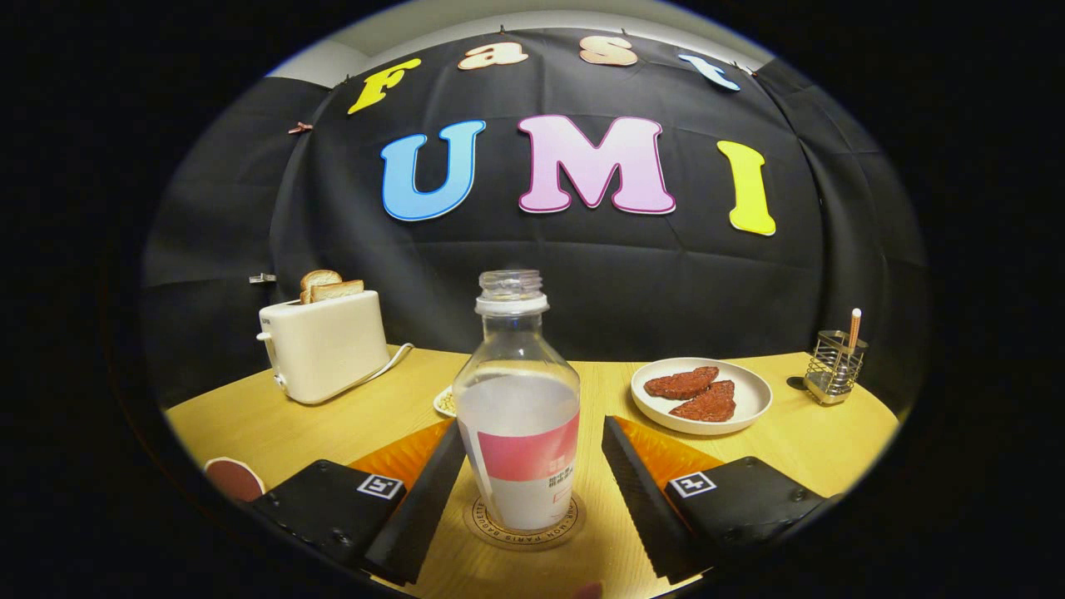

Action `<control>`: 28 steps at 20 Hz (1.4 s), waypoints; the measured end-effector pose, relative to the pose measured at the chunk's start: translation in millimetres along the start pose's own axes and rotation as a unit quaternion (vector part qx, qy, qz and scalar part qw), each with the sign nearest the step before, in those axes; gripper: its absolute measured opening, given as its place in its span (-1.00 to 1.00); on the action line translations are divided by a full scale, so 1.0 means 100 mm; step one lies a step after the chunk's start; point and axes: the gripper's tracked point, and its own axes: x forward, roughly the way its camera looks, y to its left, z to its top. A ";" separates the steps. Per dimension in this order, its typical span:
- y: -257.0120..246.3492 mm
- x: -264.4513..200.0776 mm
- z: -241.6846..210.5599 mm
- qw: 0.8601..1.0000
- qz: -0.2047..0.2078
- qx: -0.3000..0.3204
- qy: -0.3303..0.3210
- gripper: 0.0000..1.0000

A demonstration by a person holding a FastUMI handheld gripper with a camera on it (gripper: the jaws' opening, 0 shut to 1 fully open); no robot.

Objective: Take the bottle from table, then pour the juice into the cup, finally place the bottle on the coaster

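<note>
A clear plastic bottle (520, 416) with no cap and a pink and white label stands upright on a round printed coaster (487, 522) on the wooden table (333, 424). A pale liquid fills it to just above the label. My gripper (532, 433) is open, with one finger on each side of the bottle. The left finger (428, 491) lies close against the bottle's side. A clear gap separates the right finger (636, 482) from it. A round dark-red thing with a pale rim (233, 480), perhaps the cup seen from above, sits left of the left finger.
A cream toaster (324, 353) with toast slices (330, 287) stands at the back left. A white plate (753, 399) holding two red-brown pieces sits beyond the right finger. A wire holder (834, 370) with a stick stands far right. A small pale dish (444, 403) peeks out behind the bottle.
</note>
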 end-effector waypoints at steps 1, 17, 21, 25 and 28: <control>0.01 -0.02 0.00 1.000 0.001 -0.003 0.000 0.99; 0.15 -0.57 0.32 1.000 0.010 -0.009 0.002 0.99; 0.16 -0.80 0.49 1.000 0.006 0.000 -0.001 0.99; 0.17 -1.12 0.61 1.000 -0.008 -0.004 -0.001 0.99; 0.12 -1.33 0.79 1.000 -0.019 -0.008 -0.008 0.99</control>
